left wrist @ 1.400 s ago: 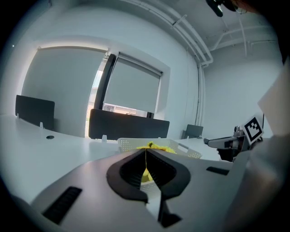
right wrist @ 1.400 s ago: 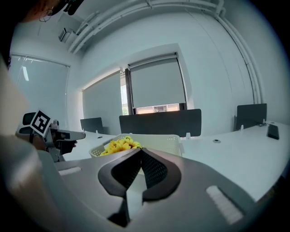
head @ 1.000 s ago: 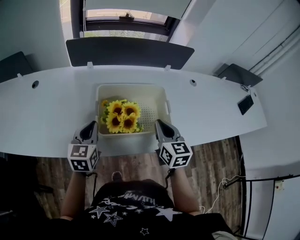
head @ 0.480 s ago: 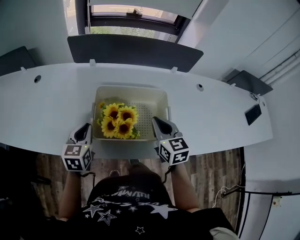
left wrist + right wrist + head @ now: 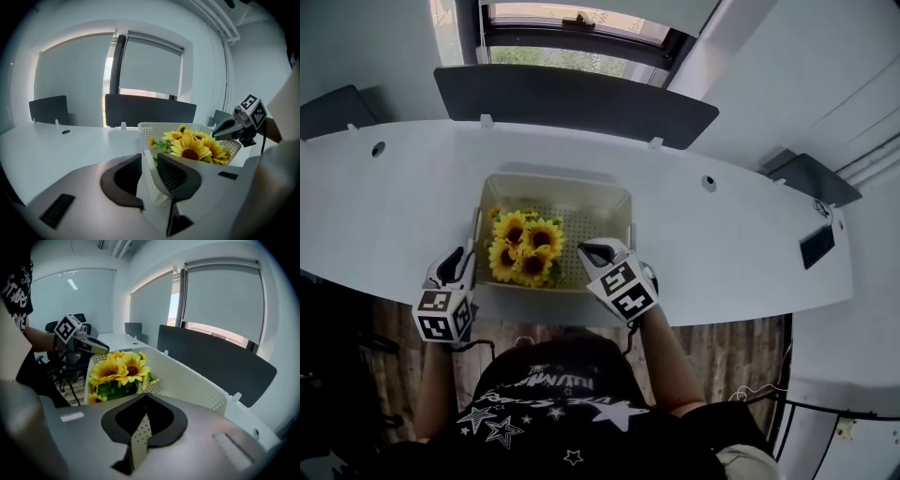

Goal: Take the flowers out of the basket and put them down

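On my feed the basket sits on the white tabletop, about midway along its front edge, with its near wall almost at that edge. The flowers, a bunch of yellow sunflowers with green leaves, are in the basket, filling its left half and standing up above the rim. My left gripper is at the basket's left wall, close to the near-left corner. Its jaws have just been opening and now stand apart, with the perforated wall and rim running up between them. I see a gap on the outer side of the wall, so they straddle the plastic without clamping it. My right gripper reaches over the near wall into the right half of the basket, tilted downward, just beside the blooms but not touching them. Its jaws are clenched tip to tip with nothing between them, and I see only the dotted basket floor below the tips. A dark divider panel stands along the tabletop's back edge, well apart from the basket.
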`<state>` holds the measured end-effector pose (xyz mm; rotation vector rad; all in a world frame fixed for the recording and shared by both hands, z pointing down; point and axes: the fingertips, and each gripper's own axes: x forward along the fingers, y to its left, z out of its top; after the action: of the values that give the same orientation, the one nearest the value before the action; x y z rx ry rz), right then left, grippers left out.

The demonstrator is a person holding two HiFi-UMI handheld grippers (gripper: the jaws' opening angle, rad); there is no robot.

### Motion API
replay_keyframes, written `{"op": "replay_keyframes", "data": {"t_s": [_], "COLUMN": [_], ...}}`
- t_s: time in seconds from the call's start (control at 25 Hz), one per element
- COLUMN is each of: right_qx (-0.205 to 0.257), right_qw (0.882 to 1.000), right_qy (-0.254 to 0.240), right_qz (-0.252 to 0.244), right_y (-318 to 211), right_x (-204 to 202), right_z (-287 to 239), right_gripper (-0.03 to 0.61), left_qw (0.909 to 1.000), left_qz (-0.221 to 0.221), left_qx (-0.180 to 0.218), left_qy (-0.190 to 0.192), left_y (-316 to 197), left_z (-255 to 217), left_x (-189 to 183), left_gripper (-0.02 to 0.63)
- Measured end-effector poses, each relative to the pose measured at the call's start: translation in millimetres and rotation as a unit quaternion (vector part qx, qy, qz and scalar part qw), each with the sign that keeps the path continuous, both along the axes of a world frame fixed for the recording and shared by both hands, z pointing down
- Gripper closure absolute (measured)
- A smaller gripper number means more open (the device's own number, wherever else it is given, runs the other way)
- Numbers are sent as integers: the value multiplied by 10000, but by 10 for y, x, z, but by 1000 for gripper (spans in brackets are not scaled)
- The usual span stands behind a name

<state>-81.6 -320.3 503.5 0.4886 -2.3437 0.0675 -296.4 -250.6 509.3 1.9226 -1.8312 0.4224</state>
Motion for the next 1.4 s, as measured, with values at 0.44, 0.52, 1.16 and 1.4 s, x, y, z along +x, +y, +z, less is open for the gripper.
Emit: {"op": "replay_keyframes", "data": {"t_s": [0.44,0.52,1.16,1.4], "right_qx": [130,331,-203,-89], "right_qw": [9817,9754,9296,9308], "right_qy": [1316,1538,2152,1952], "right_qz": [-1372,-1542,-2985,-3091], "right_y": [179,160,324,321], "right_x": [-208,-236,-382,-486], "right_z": [334,370,886,1193], "right_gripper": [574,574,321,197], "left_qw": [9981,9979,9968,9957], "left_qz": [-350,-402,-671,-802], "left_qx": [-509,-506,-412,-432], "left_qy": [-16,-13,148,149], "left_y": [-10,-14,-18,3], "left_z": [148,144,150,159], "left_x": [-7,-4,28,42], "left_gripper": [514,515,557,560]}}
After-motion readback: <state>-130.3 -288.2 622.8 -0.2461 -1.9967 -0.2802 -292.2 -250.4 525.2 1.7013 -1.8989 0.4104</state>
